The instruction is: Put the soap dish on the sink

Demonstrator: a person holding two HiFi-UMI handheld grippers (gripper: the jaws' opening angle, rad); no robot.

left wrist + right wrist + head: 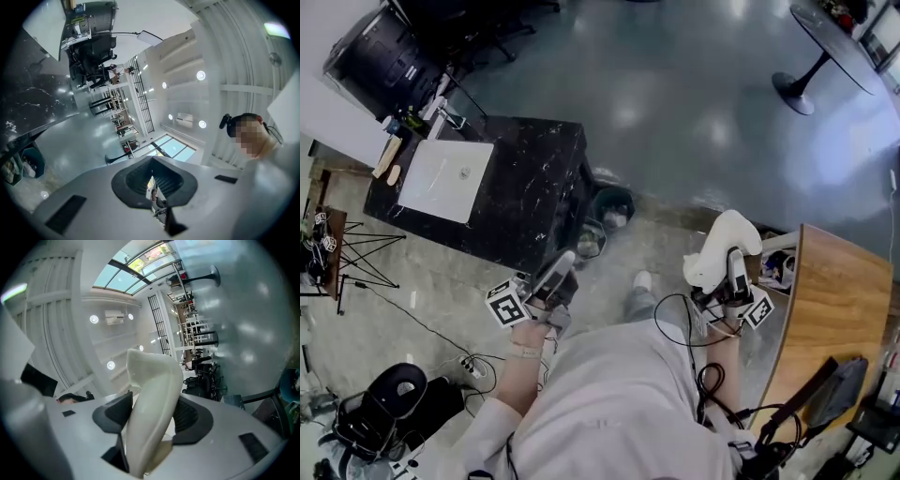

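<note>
Presently the soap dish (pixel 724 246) is clamped in the right gripper (pixel 727 274), off any surface and just beside the wooden table (pixel 830 309) at the person's right. In the right gripper view the two dark pads press on either face of the dish (pixel 152 399), which stands edge-on between them. Its long axis runs along the jaws and out past their tips, with the curved free end leading away from the right gripper (pixel 151 414). In the head view that free end points up the picture and slightly left, away from the person. The left gripper (pixel 561 264) is held out in front of the person's left side. Its own view shows the left gripper (pixel 151 176) with jaws brought together and nothing between them. The sink (pixel 445 180), a white square basin, sits in the black counter (pixel 534 187), well apart from the dish, up and to the left in the head view. Two bins (pixel 610 204) (pixel 591 240) stand at the counter's near corner, between the person and the sink side. A round table (pixel 830 33) stands far off at upper right, and a dark chair (pixel 394 394) at lower left.
</note>
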